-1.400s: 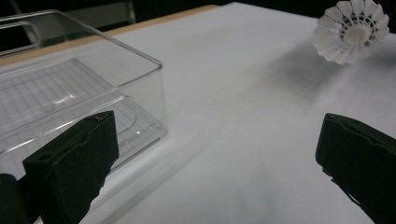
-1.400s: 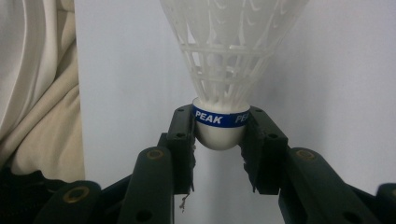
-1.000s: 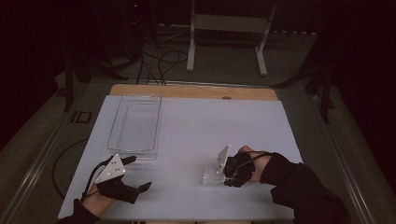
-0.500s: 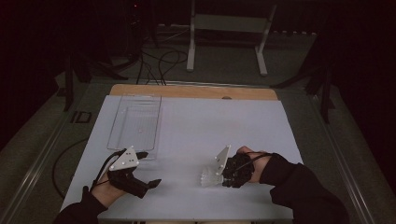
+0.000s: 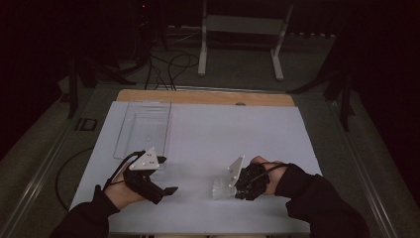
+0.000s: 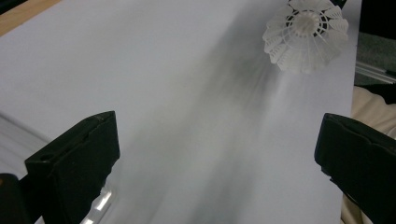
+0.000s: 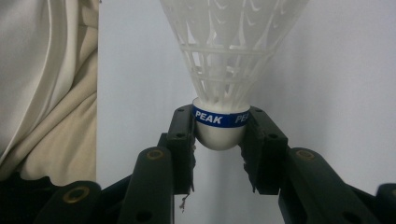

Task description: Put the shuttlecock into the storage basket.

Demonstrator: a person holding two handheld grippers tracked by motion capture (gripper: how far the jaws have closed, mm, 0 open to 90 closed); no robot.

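A white plastic shuttlecock [image 5: 220, 189] lies level over the white sheet [image 5: 223, 134] at the front right, its skirt pointing left. My right gripper [image 5: 234, 187] is shut on it. In the right gripper view both jaws press on the round cork base of the shuttlecock [image 7: 229, 56], at its blue band marked PEAK, with the right gripper [image 7: 219, 128] pointing along the sheet. My left gripper [image 5: 167, 175] hovers at the front left, jaws wide open and nothing between them. In the left gripper view the shuttlecock [image 6: 306, 35] faces me skirt-first, far ahead of the open left gripper [image 6: 219, 154].
A clear plastic tray [image 5: 143, 129] lies on the sheet at the back left, just beyond my left hand. A wooden strip [image 5: 203, 97] runs along the table's far edge. Cream cloth [image 7: 46, 93] hangs beside the right gripper. A metal stand [image 5: 240, 29] and cables are on the floor behind.
My left gripper has moved right and a little up, away from the front left corner toward the shuttlecock. The right gripper and the shuttlecock have stayed put.
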